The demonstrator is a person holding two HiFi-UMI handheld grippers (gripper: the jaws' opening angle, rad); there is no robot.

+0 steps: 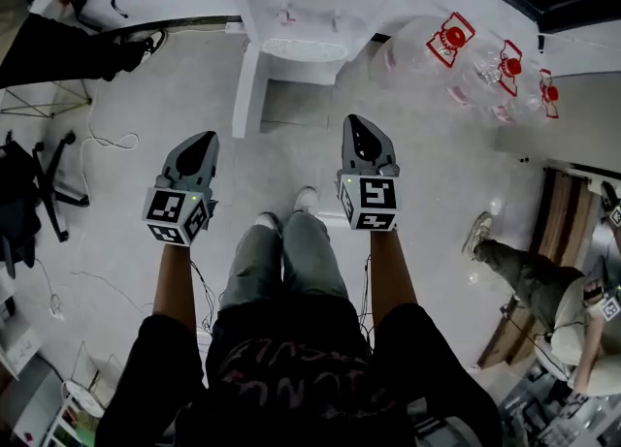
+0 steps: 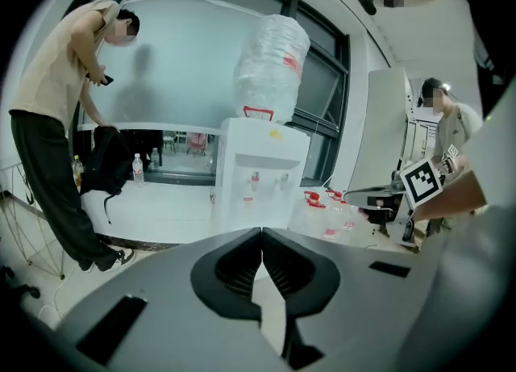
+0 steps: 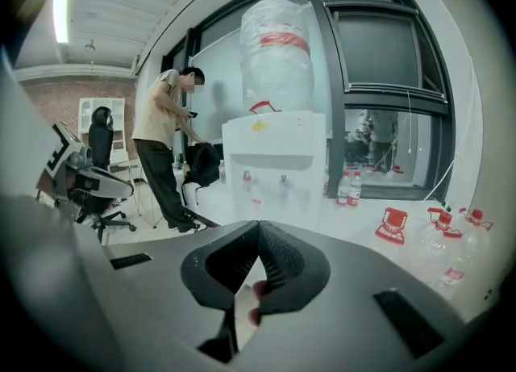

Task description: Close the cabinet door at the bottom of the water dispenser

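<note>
Cabinet door (image 1: 250, 86) stands open, swung out from the water dispenser (image 1: 310, 9) toward me. I judge this is the approach step. Left gripper (image 1: 206, 137) and right gripper (image 1: 353, 121) hang short of the dispenser, jaws closed, empty. Next — push the door's outer face.

Left gripper: the grey two-jaw left gripper (image 1: 206, 137) pointed ahead and downward, its jaws pressed tip to tip with nothing between them.
Right gripper: the grey two-jaw right gripper (image 1: 353, 123) lay parallel to it and well apart, its jaws likewise together and empty.
Marker cubes: a black-and-white marker cube (image 1: 178, 214) sat at each gripper's rear, just ahead of the wrist.
Forearms: the bare left forearm (image 1: 175, 285) and bare right forearm (image 1: 390, 275) reached straight out from black sleeves (image 1: 155, 358).
Legs: the grey-trousered legs (image 1: 286, 261) stood between the arms.
</note>
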